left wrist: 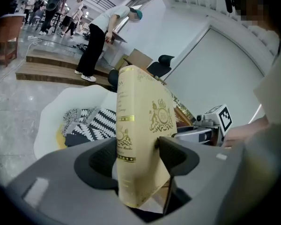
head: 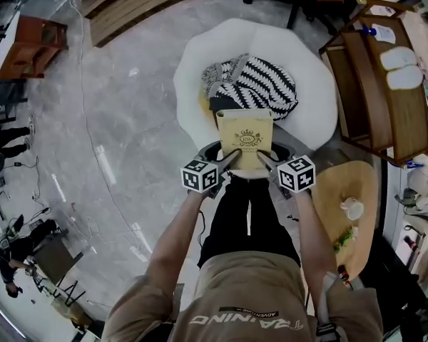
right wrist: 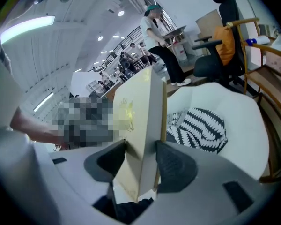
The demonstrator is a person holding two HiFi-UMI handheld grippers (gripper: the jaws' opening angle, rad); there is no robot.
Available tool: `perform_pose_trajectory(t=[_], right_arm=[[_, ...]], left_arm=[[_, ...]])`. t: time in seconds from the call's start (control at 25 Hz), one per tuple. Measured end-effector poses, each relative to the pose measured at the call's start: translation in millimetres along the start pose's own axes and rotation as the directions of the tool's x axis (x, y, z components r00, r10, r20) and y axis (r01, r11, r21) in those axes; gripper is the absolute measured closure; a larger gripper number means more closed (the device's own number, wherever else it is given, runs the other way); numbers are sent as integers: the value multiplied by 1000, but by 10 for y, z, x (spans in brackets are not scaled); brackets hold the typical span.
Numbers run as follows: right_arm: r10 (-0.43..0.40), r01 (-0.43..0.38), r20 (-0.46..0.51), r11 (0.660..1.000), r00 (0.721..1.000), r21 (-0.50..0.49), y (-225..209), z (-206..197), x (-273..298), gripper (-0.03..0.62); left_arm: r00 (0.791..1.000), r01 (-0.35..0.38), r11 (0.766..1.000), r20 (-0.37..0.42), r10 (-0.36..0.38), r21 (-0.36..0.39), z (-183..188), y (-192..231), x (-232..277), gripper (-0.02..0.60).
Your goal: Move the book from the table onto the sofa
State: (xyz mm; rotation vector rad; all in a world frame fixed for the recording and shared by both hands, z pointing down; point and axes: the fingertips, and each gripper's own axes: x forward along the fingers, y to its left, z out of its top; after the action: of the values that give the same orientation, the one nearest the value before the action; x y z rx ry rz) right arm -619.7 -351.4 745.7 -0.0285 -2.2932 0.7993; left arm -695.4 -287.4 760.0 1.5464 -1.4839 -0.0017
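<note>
A cream book (head: pixel 245 137) with a gold crest is held flat in front of me, over the near edge of the white sofa (head: pixel 200 48). My left gripper (head: pixel 227 162) is shut on the book's left near corner and my right gripper (head: pixel 265 162) on its right near corner. In the left gripper view the book (left wrist: pixel 139 130) stands between the jaws of the left gripper (left wrist: pixel 138 156), spine toward the camera. The right gripper view has the book (right wrist: pixel 143 135) edge-on, clamped by the right gripper (right wrist: pixel 140 156). Black-and-white patterned cushions (head: pixel 260 84) lie on the seat just beyond the book.
A round wooden side table (head: pixel 360 191) with a white cup (head: pixel 352 208) stands at my right. Wooden shelving (head: pixel 374 77) sits at the right beyond it. An office chair (right wrist: pixel 222 46) stands behind the sofa. People (left wrist: pixel 103 36) stand in the background on a raised step.
</note>
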Motion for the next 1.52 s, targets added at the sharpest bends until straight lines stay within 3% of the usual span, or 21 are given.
perform_pose_trajectory(t=[0.32,0.6,1.08,1.52], right_arm=[[0,3,-51,999,999,44,-840,-362,802,382],[-10,28,-121,990,993,140,-1341,-985,1306,382],[-42,69,-166,986,985,155,-1919,-1625,1953,382],[-76,112,-214,980,974,163,-2159,-1967,2175,382]], left_arm=[[998,-18,1000,-64,17,-10,-292,792,844,295],[987,-40,994,-156,24,-100,-902,1281,1382,293],[967,-67,987,-255,28,-146,-1520,1893,2014,295],[944,-105,984,-326,53,-146,-1835,2098,2273,293]])
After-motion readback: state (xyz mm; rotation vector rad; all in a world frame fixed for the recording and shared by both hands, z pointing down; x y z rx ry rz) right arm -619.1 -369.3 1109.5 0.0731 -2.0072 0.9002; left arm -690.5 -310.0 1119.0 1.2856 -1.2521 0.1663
